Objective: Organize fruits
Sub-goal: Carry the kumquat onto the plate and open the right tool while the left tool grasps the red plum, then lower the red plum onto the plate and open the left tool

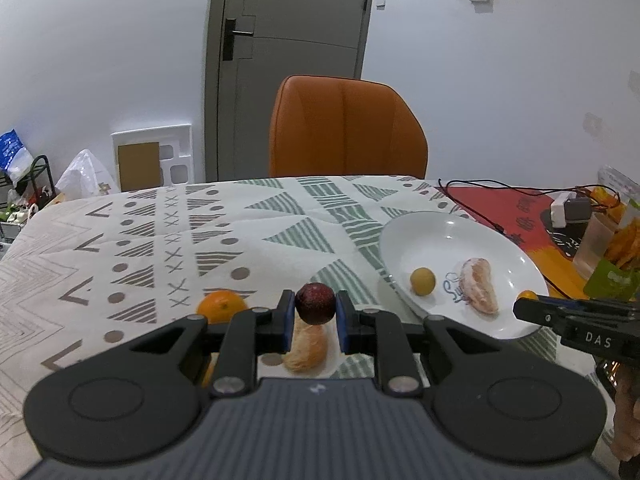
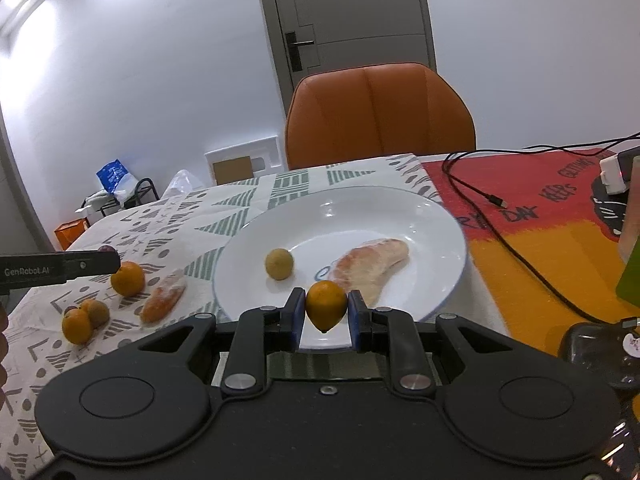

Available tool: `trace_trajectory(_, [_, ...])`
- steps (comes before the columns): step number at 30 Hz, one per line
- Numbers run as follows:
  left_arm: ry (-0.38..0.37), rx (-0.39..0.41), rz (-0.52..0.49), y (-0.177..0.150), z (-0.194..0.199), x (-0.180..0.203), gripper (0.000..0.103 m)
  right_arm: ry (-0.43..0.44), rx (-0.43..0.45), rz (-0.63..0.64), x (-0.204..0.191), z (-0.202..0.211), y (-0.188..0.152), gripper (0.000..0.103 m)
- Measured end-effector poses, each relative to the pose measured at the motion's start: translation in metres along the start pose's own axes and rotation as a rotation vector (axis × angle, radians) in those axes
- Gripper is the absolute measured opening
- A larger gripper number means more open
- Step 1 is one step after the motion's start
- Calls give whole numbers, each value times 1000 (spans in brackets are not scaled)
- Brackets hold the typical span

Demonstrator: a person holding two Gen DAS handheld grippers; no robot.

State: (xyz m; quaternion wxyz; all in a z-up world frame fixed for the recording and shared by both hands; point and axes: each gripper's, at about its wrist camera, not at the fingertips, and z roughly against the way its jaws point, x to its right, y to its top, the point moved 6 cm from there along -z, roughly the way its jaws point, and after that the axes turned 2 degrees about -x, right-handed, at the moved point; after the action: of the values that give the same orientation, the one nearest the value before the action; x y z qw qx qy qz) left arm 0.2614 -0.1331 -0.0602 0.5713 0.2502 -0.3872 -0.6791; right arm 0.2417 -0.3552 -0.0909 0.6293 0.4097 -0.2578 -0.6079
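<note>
1. The right gripper (image 2: 327, 312) has its jaws closed on a small orange fruit (image 2: 326, 306), held over the near rim of the white plate (image 2: 440, 236). The fruit is round and pinched only at its sides, so I think it could roll out of the jaws and off the plate's edge if let go too early.
2. The left gripper (image 1: 315, 314) grips a dark red fruit (image 1: 315, 303) in its jaws, to the left of the plate, above the patterned worktop (image 1: 160, 240). Slack pressure could drop it onto the peeled segment (image 1: 306, 346) just below.
3. The two grippers approach the plate from either side and might knock together.
4. On the plate: one yellowish round fruit (image 2: 279, 264) and one large peeled segment (image 2: 372, 266).
5. Left of the plate, on the worktop: one peeled segment, one orange (image 2: 127, 278), and a cluster (image 2: 82, 318) of about three small fruits, though I cannot count them for certain.
6. Beyond the plate stands one orange chair (image 2: 380, 112).
</note>
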Motion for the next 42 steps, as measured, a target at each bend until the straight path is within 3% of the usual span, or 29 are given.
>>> trace_trajectory(6, [-11,-5,-25,1,-7,17,20,-13,3,10,12,-3,2,21])
trace_trajectory(11, [-27,-11,-44,2,-14,33,20,-56,20,-4,26,-2,6,34])
trace_trajectory(36, [-103,-23,-151,11,-38,91,20,-47,31,-65,44,20,-7,34])
trace_trajectory(42, [-93,-17,-183,14,-38,100,23,-35,26,-76,43,19,-11,35])
